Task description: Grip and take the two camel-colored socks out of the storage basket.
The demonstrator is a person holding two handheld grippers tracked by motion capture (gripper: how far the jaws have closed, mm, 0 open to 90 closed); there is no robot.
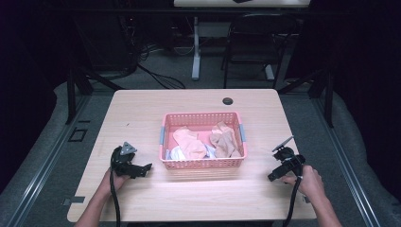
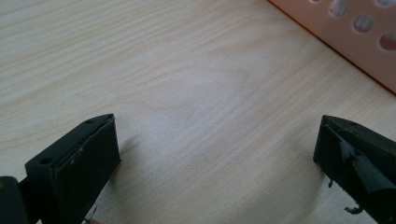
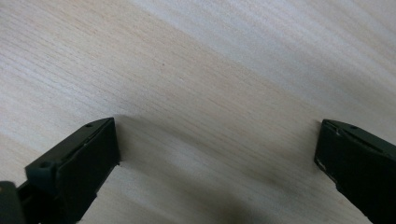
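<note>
Both my grippers, left and right, rest wide open on the table. Between them, farther off, sits a pink basket of socks.

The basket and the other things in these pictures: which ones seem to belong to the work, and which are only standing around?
Likely part of the work (a judgement):
- pink basket
- peach socks and other cloth inside it
- left gripper, open
- right gripper, open
- table

Only standing around:
- black chair
- cables on the floor
- second table
</note>
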